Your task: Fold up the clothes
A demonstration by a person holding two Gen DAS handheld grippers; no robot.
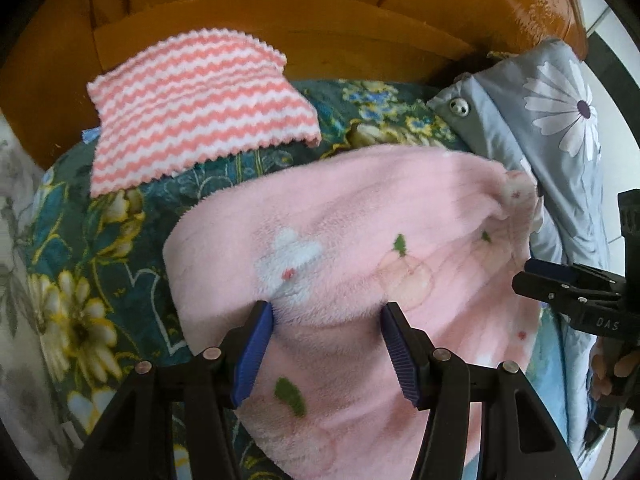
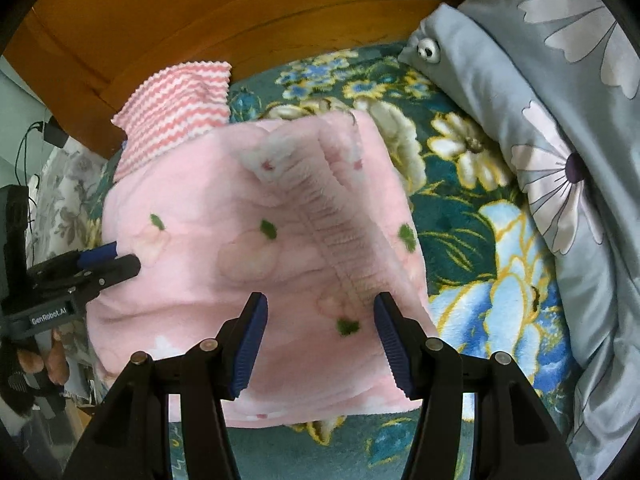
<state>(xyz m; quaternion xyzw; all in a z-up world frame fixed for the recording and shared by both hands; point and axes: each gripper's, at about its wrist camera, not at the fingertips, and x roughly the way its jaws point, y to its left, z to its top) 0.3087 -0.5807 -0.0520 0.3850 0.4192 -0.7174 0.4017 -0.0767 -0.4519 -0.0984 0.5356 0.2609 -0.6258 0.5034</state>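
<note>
A pink fleece garment (image 1: pixel 360 240) (image 2: pixel 248 248) with green leaf and pale fruit prints lies bunched over the bed; its far edge is blurred. My left gripper (image 1: pixel 326 312) stands on its near part, blue pads pressing a thick bulge of fleece from both sides, creases running out from them. My right gripper (image 2: pixel 318 300) holds the near edge beside a ribbed band (image 2: pixel 340 240) in the same way, a wide fold between its pads. Each gripper shows in the other view: the right gripper (image 1: pixel 528 276) at the garment's right edge, the left gripper (image 2: pixel 124 258) at its left edge.
A folded pink-and-white zigzag cloth (image 1: pixel 192 100) (image 2: pixel 176 112) lies beyond the garment by the wooden headboard (image 1: pixel 280 0). The teal floral blanket (image 1: pixel 100 240) (image 2: pixel 460 220) covers the bed. A grey daisy quilt (image 1: pixel 560 120) (image 2: pixel 560 120) is heaped along the right. A person's hand (image 2: pixel 44 356) holds the left gripper.
</note>
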